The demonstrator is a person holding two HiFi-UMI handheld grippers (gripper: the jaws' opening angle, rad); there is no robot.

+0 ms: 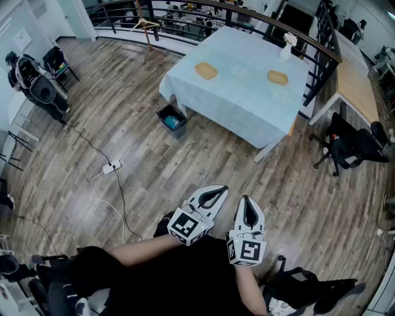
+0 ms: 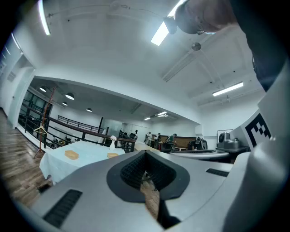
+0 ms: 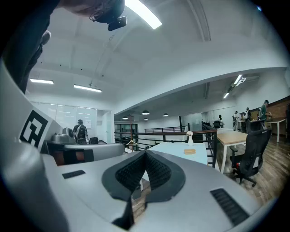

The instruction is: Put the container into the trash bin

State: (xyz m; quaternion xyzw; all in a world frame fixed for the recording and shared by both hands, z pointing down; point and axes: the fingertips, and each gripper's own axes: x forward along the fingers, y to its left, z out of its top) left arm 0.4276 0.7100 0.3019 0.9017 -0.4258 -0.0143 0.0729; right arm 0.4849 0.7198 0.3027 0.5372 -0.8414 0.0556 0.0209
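Two flat tan containers lie on the table's light blue cloth (image 1: 247,105), one at the left (image 1: 206,70) and one at the right (image 1: 278,78). The small dark trash bin (image 1: 172,120) stands on the wood floor by the table's left corner, with something blue inside. Both grippers hang close to the person's body, far from the table. My left gripper (image 1: 217,189) and right gripper (image 1: 247,199) are shut and hold nothing. The left gripper view shows the shut left gripper (image 2: 146,152) and, beyond it, both containers (image 2: 71,154). Past the right gripper (image 3: 145,152), one container (image 3: 189,151) is visible.
A white vase (image 1: 286,48) stands at the table's far right. A power strip with cables (image 1: 112,166) lies on the floor at the left. A black office chair (image 1: 352,148) and a wooden desk (image 1: 355,86) are at the right. A dark railing (image 1: 271,18) runs behind the table.
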